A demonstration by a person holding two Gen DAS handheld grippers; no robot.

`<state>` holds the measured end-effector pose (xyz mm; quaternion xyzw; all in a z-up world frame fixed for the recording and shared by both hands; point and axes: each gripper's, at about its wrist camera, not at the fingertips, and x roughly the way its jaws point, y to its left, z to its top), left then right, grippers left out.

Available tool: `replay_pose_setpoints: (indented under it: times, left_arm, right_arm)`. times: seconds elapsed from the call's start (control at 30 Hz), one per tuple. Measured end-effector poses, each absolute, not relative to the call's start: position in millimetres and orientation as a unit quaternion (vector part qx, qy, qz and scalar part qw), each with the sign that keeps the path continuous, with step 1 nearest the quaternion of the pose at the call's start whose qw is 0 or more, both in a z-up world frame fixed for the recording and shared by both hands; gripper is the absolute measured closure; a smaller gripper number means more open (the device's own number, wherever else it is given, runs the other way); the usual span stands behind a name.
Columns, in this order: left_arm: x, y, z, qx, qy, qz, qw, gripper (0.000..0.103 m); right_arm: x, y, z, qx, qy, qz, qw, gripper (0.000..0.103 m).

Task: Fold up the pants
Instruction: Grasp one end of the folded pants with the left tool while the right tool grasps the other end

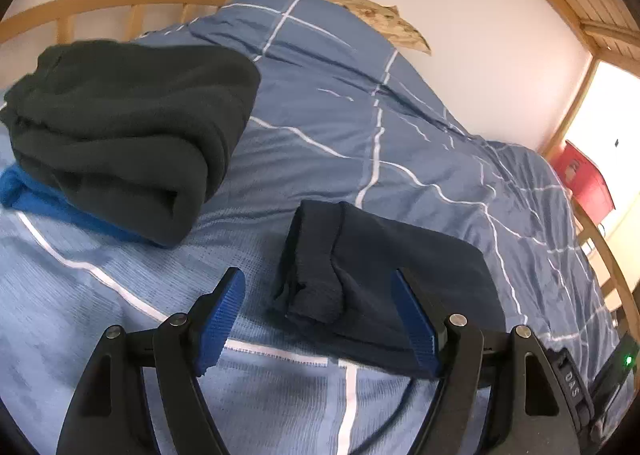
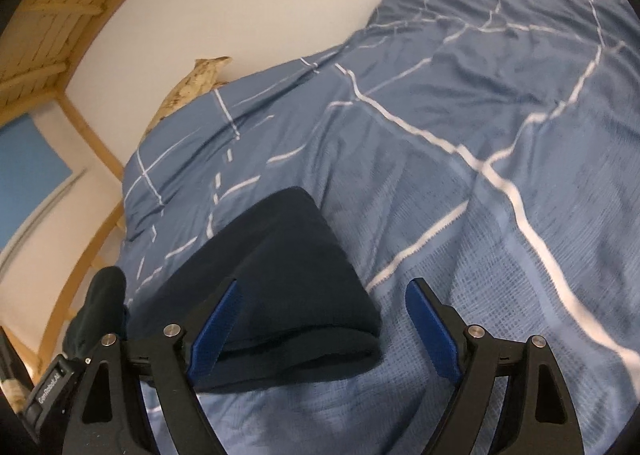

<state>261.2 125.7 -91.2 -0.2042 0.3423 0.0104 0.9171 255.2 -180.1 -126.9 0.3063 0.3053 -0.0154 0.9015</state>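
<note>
On blue checked duvet: folded navy pants; left fingers, right fingers spread, gripping nothing.

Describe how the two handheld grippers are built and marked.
Both the left gripper and right gripper have black triangular arms with silver pivot bolts and ribbed blue finger pads. Seen from the left gripper's camera, the other unit shows a green light; the right gripper's camera catches a white-lettered label.

Dark navy pants lie folded compactly on the blue bedspread.
</note>
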Motion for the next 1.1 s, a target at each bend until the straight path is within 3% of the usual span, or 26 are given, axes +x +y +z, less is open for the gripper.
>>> replay_pose_setpoints:
  times: [0.3, 0.7, 0.9, 1.1]
  left_arm:
    - [276.7, 122.9, -116.5, -0.22, 0.364, 0.017, 0.905, 0.029]
    - [289.6, 123.6, -144.4, -0.253, 0.397, -0.016, 0.882, 0.03]
    - [294.7, 125.2, -151.6, -0.267, 0.4, -0.03, 0.876, 0.034]
    - [297.3, 129.0, -155.2, -0.293, 0.399, -0.052, 0.868, 0.053]
  right_arm:
    - [257.6, -181.8, -137.1, 0.331, 0.285, 0.017, 0.899, 0.018]
    - [270.1, -176.5, -155.2, 0.323, 0.318, 0.022, 0.891, 0.018]
    - [275.1, -173.4, -159.5, 0.318, 0.327, 0.028, 0.889, 0.019]
    - [278.5, -169.6, -160.5, 0.308, 0.335, 0.03, 0.89, 0.031]
